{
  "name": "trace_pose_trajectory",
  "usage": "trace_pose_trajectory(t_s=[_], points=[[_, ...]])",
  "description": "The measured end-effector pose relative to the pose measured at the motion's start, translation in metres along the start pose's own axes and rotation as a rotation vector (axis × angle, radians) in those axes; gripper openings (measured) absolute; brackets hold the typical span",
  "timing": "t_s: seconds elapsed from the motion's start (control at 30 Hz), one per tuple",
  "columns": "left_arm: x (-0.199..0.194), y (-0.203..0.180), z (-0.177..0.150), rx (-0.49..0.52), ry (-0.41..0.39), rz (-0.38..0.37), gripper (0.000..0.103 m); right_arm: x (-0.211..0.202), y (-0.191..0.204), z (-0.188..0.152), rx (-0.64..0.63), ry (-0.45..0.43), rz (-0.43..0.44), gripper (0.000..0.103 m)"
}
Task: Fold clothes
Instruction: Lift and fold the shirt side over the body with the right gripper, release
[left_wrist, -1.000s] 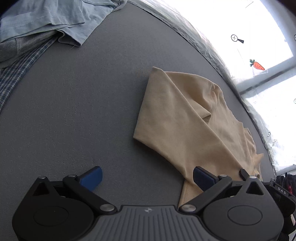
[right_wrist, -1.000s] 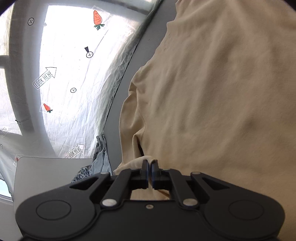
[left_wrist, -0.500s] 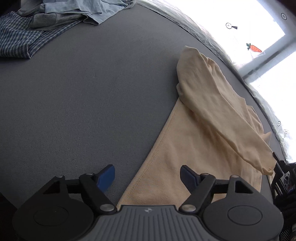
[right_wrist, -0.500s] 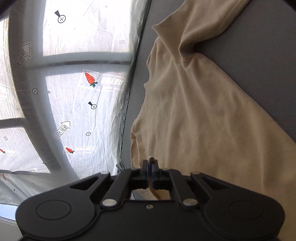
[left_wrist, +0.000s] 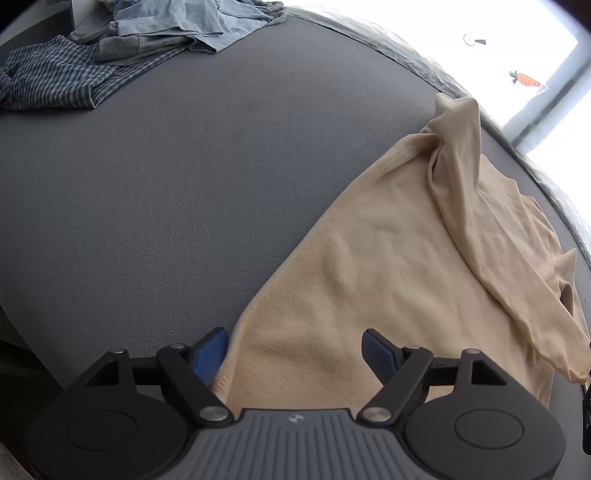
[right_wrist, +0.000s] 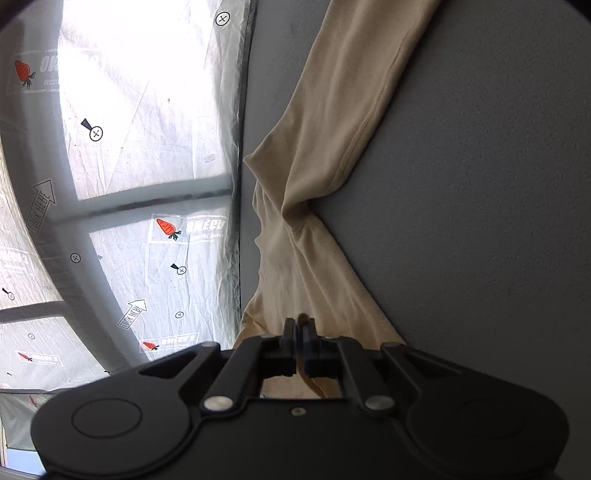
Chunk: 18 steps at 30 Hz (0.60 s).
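A beige long-sleeved shirt (left_wrist: 388, 266) lies on the grey surface (left_wrist: 166, 177), its hem running diagonally toward me, one sleeve folded across its body. My left gripper (left_wrist: 295, 350) is open, its blue pads either side of the hem corner, which lies between them. In the right wrist view the shirt (right_wrist: 332, 155) stretches away along the surface edge. My right gripper (right_wrist: 300, 325) is shut on a fold of the beige shirt.
A pile of clothes, a blue checked shirt (left_wrist: 55, 77) and light blue and grey garments (left_wrist: 184, 22), lies at the far left. Plastic-covered windows with carrot stickers (right_wrist: 129, 184) border the surface on the shirt's side.
The left gripper moved down to the shirt's hem corner. The right gripper, still shut on the shirt, pulled it out longer and flatter; the view swung toward the sleeve.
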<state>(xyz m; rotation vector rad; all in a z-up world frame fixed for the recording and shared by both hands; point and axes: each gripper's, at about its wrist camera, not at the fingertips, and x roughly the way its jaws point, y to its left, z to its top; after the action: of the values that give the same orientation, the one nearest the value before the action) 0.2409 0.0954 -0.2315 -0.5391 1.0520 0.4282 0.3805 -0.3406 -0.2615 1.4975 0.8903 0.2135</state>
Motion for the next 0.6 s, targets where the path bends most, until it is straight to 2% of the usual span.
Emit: trace_pose_trajectory(t_s=[0.27, 0.47, 0.6], points=[[-0.004, 0.001, 0.003, -0.048, 0.016, -0.004, 0.081, -0.004, 0.015, 0.031, -0.027, -0.045, 0.006, 0.003], [-0.018, 0.010, 0.003, -0.169, -0.037, -0.066, 0.081, -0.007, 0.028, 0.066, -0.053, -0.075, 0.033, 0.003], [-0.024, 0.005, 0.001, -0.211, -0.070, -0.047, 0.081, -0.009, 0.042, 0.097, -0.057, -0.104, 0.065, 0.003]])
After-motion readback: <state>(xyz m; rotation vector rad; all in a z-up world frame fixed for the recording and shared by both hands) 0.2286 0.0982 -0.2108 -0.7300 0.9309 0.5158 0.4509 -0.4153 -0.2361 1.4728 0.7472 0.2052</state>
